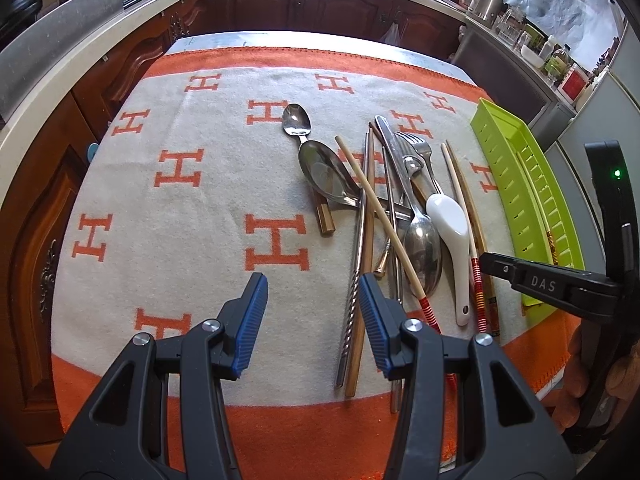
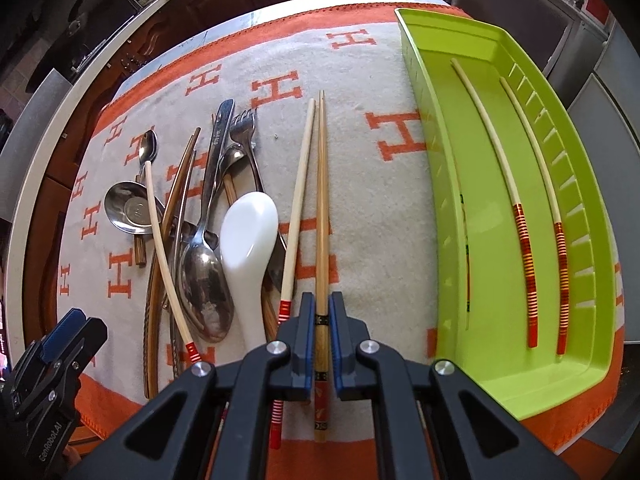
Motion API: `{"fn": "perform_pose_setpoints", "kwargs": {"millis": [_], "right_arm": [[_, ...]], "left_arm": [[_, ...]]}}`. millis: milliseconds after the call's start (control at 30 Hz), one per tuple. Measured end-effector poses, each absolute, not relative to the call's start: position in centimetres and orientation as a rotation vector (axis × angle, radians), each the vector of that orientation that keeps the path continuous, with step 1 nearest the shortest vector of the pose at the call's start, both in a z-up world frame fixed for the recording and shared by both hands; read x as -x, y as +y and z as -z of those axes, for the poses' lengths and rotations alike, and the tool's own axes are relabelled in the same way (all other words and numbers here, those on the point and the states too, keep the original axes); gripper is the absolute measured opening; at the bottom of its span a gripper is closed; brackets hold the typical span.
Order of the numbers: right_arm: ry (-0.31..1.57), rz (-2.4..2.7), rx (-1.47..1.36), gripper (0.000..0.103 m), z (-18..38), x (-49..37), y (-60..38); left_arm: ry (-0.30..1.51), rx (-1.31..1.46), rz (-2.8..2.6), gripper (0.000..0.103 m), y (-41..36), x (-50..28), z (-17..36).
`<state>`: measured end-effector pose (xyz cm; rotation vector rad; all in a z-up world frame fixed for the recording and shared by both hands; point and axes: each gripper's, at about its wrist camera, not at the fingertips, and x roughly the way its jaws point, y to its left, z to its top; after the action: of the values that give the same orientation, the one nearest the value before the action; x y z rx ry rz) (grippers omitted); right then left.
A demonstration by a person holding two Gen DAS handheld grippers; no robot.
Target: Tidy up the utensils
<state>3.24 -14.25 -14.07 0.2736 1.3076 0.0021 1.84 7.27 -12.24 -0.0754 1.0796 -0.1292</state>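
1. The green tray (image 2: 448,92) lies at the right edge of the blanket. Two pale chopsticks with red-striped ends (image 2: 524,240) rest lengthwise on its floor, apart from each other; another stick shows faintly against its left wall.
2. The left gripper (image 1: 312,312) hovers over the blanket with its blue pads apart and nothing between them, just left of the pile's near end.
3. The utensil pile (image 2: 200,220) lies left of the tray: a small steel spoon (image 1: 296,120), a steel ladle-shaped spoon (image 1: 326,176), crossed chopsticks, a knife, forks, a large steel spoon (image 1: 422,248) and a white ceramic spoon (image 2: 250,232), all overlapping.
4. A pale chopstick with a red tip (image 2: 298,208) lies just right of the white spoon, beside the gripped stick.
5. The right gripper (image 2: 322,340) is closed on a bamboo chopstick (image 2: 321,200), clamped near its decorated end; the shaft points away along the blanket, between the pile and the tray.
6. The orange and grey blanket (image 1: 180,220) with H motifs covers a table; dark wooden cabinets and a cluttered counter surround it.
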Motion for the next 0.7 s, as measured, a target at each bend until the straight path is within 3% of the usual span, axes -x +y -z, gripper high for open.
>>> {"fn": "perform_pose_setpoints", "kwargs": {"millis": [700], "right_arm": [[1.127,-0.077,-0.435,0.006,9.3,-0.5,-19.7]], "left_arm": [[1.049,-0.073,0.11,0.044,2.8,-1.2,10.2]]}}
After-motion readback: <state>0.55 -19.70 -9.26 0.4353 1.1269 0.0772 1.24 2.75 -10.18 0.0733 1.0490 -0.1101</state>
